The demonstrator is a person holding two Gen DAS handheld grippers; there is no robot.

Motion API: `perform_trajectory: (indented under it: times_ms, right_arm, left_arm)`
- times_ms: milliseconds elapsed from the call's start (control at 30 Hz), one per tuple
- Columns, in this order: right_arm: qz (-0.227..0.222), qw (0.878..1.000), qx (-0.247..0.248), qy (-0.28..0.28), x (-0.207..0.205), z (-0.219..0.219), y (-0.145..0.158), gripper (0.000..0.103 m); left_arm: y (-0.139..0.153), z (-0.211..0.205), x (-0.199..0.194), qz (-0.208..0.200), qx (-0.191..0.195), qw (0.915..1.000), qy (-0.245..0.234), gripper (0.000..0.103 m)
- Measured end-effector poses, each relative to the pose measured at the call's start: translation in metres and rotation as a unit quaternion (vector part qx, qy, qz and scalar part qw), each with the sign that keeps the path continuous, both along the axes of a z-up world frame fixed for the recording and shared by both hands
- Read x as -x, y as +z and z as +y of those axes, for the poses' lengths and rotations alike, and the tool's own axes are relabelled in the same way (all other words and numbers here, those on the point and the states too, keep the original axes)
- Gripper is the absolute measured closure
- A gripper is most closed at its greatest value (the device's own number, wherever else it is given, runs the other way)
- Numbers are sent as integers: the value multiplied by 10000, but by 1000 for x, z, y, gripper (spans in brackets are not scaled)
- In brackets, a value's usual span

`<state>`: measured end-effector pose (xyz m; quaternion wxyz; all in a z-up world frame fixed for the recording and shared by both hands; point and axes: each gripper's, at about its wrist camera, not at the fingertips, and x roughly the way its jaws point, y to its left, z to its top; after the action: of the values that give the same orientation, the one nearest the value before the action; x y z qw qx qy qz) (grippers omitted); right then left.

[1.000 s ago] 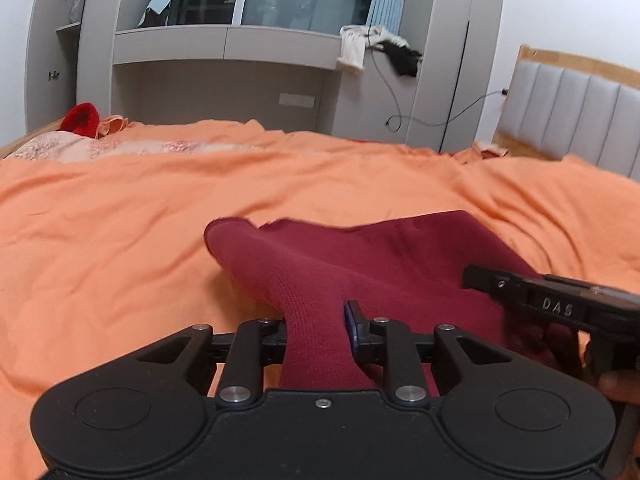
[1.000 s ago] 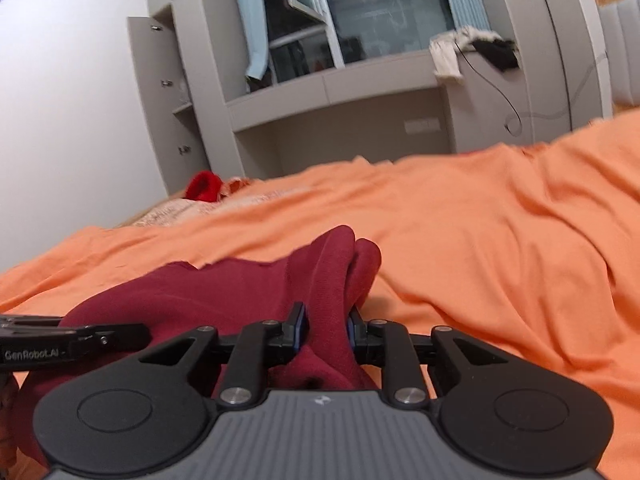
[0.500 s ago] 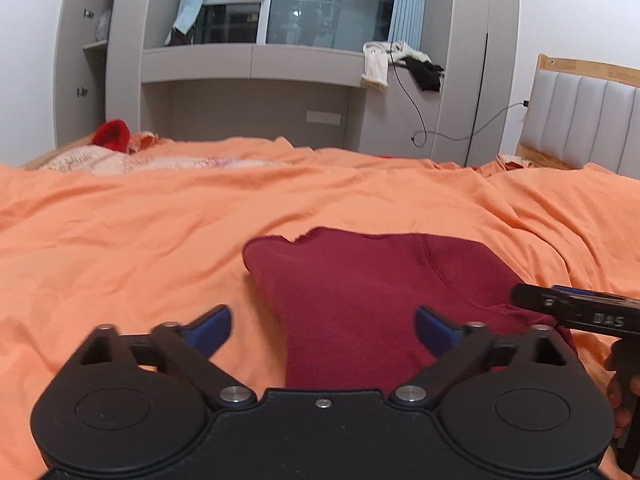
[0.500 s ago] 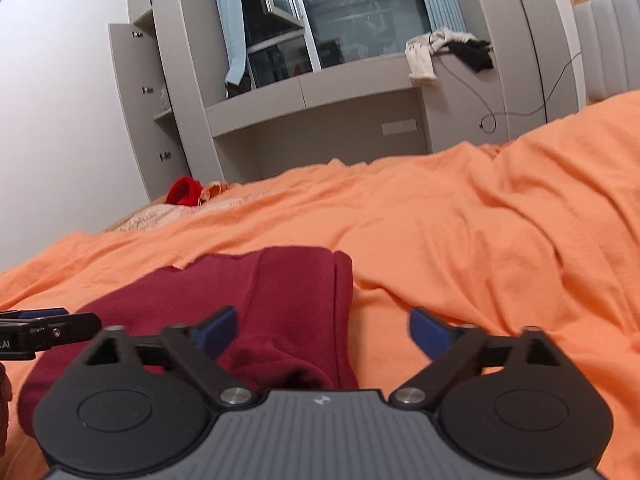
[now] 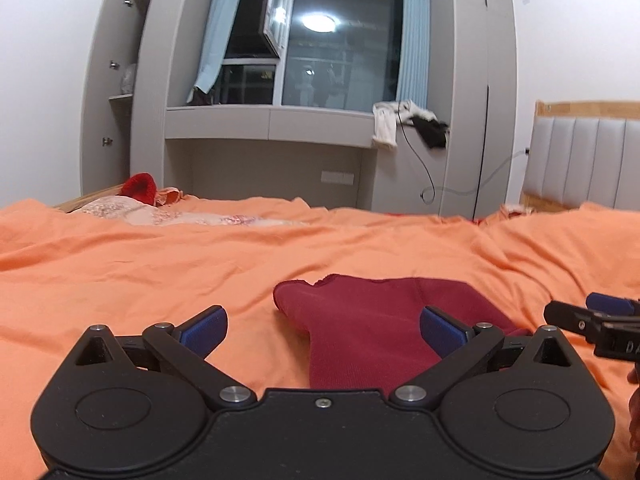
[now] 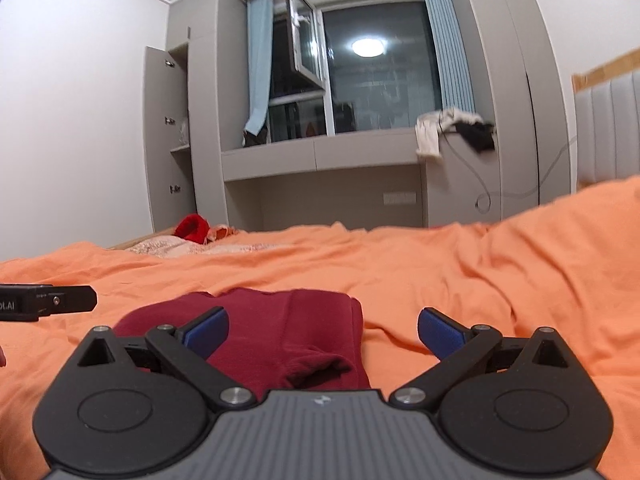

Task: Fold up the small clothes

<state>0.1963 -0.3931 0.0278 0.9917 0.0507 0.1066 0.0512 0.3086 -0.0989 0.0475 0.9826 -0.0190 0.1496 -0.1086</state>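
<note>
We see a dark red garment (image 5: 384, 332) lying folded on an orange bedspread (image 5: 160, 276), just ahead of both tools; from the left gripper (image 5: 323, 326) it sits ahead and slightly right, its length running from near to far; from the right gripper (image 6: 322, 330) it sits ahead and to the left (image 6: 272, 328), a rolled edge nearest the camera; we judge both about equally near; each gripper's blue-padded fingers (image 5: 202, 328) are spread wide apart, holding nothing and touching no cloth; a bright red item (image 5: 140, 187) lies far off at the left.
</note>
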Motion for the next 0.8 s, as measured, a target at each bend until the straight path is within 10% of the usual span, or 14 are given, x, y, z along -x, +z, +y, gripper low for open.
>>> perform_trajectory:
  times_ms: [800]
  right_arm:
    - [-491, 9986, 129, -155, 149, 31, -13, 0]
  left_arm:
    - [-33, 25, 142, -115, -136, 9998, 110, 1]
